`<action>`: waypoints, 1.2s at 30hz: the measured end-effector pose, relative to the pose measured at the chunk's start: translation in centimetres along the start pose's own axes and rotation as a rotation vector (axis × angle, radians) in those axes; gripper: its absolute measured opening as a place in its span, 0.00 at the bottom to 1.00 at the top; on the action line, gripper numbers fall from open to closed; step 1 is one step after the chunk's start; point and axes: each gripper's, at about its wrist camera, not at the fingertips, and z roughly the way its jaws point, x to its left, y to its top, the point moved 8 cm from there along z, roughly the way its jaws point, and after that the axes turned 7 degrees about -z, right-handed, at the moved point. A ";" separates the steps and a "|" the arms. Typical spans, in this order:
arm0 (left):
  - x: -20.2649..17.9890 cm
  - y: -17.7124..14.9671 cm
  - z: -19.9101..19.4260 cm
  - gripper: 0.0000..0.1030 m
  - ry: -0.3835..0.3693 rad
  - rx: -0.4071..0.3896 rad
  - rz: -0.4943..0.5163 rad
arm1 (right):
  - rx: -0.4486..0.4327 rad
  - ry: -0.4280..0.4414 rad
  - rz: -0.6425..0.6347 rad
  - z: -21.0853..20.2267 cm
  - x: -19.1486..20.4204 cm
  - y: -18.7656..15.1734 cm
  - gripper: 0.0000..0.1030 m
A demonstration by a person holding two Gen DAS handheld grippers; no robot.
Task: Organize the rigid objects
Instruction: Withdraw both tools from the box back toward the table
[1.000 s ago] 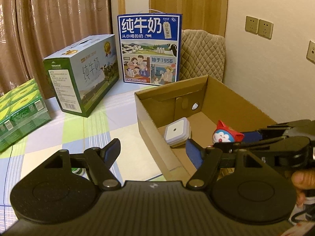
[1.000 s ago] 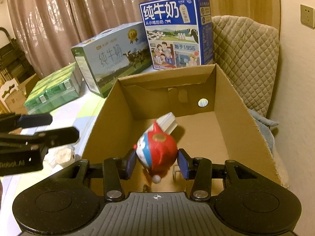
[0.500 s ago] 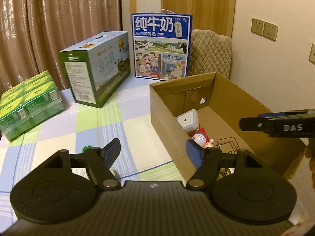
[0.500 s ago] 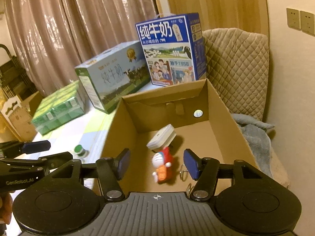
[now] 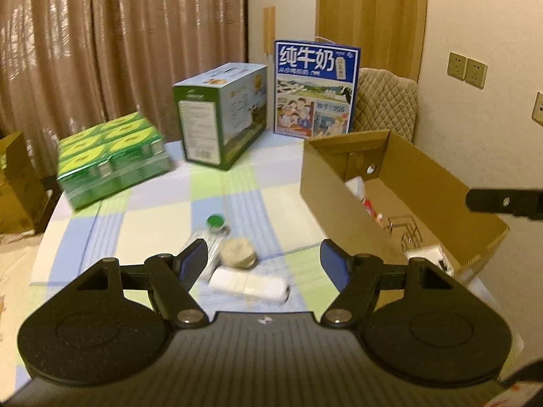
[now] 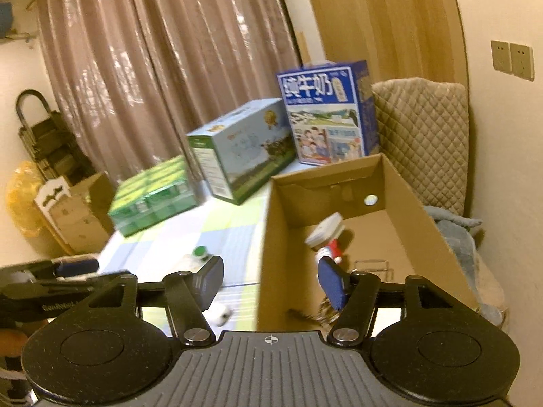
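Observation:
The open cardboard box [image 5: 334, 183] [image 6: 420, 203] stands on the right of the table. In it lie a red and blue toy figure [image 6: 334, 247], a white lidded container [image 6: 325, 230] and a wire rack [image 5: 404, 227]. My right gripper [image 6: 271, 279] hangs above the box's near left wall; its jaws are opening with nothing between them. My left gripper [image 5: 264, 259] is open and empty over the table. Under it lie a green-capped bottle [image 5: 215, 222], a round beige object [image 5: 237, 252] and a white oblong object [image 5: 249, 283].
At the back stand a blue milk carton box [image 5: 315, 88] and a green and white carton box [image 5: 220, 115]. A green shrink-wrapped pack [image 5: 108, 159] sits at the left. A quilted chair [image 6: 424, 142] is behind the box, with a wall on the right.
The right gripper let go of the toy figure, which now lies in the box, and pulled back and up. The left gripper drew back to the left, so the loose items on the table came into view.

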 end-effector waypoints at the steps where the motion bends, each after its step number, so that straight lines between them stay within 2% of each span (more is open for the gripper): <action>1: 0.5 -0.5 -0.6 0.67 0.005 0.002 -0.004 | -0.002 0.009 0.002 -0.4 0.6 -0.3 0.58; 9: 4.9 -4.7 -4.0 0.67 0.059 0.022 -0.023 | 0.004 0.088 -0.016 -1.7 6.1 -3.4 0.59; 17: 8.4 -7.4 -4.3 0.67 0.098 0.056 -0.077 | 0.055 0.128 -0.045 -0.2 9.3 -6.3 0.59; 24: 9.3 -8.3 -4.5 0.67 0.101 0.064 -0.095 | 0.096 0.144 -0.090 0.5 10.9 -8.2 0.59; 32: 10.1 -8.6 -3.9 0.67 0.107 0.067 -0.091 | 0.102 0.136 -0.142 1.5 11.8 -8.5 0.59; 36: 11.3 -8.5 -3.1 0.73 0.122 0.060 -0.089 | 0.097 0.139 -0.172 2.9 12.5 -8.4 0.59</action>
